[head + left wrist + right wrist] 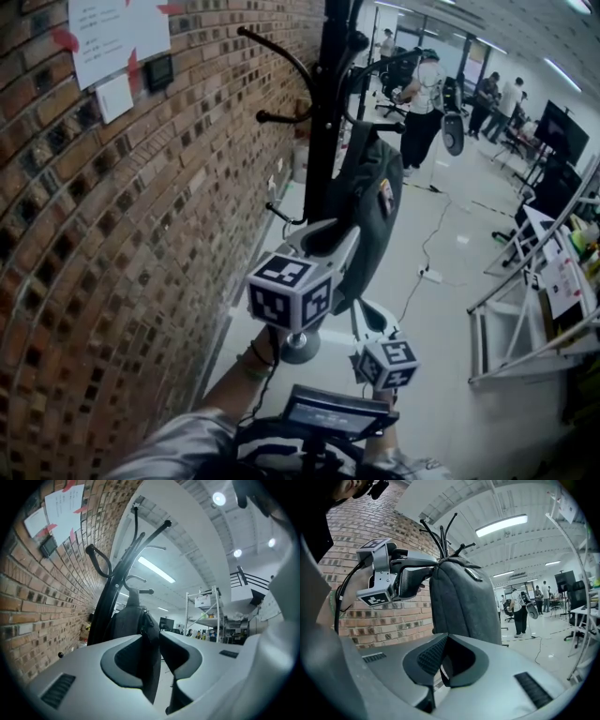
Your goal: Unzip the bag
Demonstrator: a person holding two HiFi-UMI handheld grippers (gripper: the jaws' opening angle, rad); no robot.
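In the head view, a dark grey fabric backpack (370,202) hangs from a black metal coat stand (323,112), just beside a red-brown brick wall (112,234). The left gripper (328,234) reaches up against the backpack's near side. The right gripper (373,314) sits lower, just under the bag's bottom edge.

In the left gripper view, the two pale jaws stand close together with a fold of the backpack's dark fabric pinched between their tips. The fabric runs down through the gap, and the rest of the bag rises behind it against the coat stand.

In the right gripper view, the jaw tips meet. A thin dark strap (442,676) runs through the hollow behind them (where it joins the bag cannot be made out). The backpack towers straight above this gripper — its upper edge is held by the left gripper, which comes in from the brick-wall side.
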